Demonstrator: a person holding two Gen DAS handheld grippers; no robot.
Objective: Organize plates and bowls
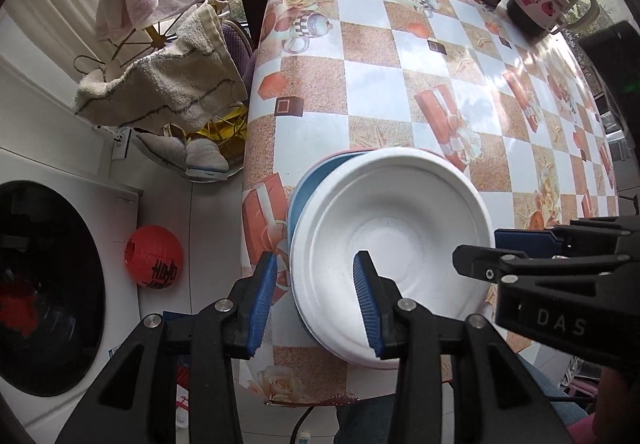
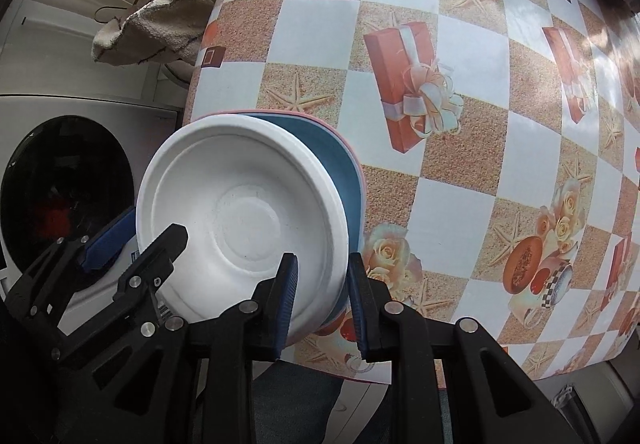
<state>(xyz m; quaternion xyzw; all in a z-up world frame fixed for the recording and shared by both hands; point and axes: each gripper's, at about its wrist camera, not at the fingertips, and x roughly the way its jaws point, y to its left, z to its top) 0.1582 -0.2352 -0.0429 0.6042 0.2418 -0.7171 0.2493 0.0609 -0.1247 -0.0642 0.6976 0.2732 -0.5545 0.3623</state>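
A white, shallow foam bowl (image 1: 390, 256) is seen nested on a blue plate (image 1: 306, 190), with a thin pink rim (image 2: 352, 156) showing beneath; the stack sits at the near edge of the counter (image 1: 384, 92), which is covered in a checked, gift-print oilcloth. In the left wrist view the stack lies at about 6 o'clock. The left gripper (image 1: 316, 300) is pointed down over the bowl's left rim; its jaws stand apart, one blue pad (image 1: 262, 304) outside the stack and the other inside the bowl, with no pressing visible. The right gripper (image 2: 322, 304) straddles the opposite rim in the same way, jaws apart and apparently clear of the foam. This straddling from both sides is judged to suit either centring the bowl on the plates or letting go of it once seated. The bowl appears slightly offset toward the counter edge, so a nudge inward is judged prudent. A washing machine (image 1: 52, 284) is noted at 8 o'clock, off the counter.
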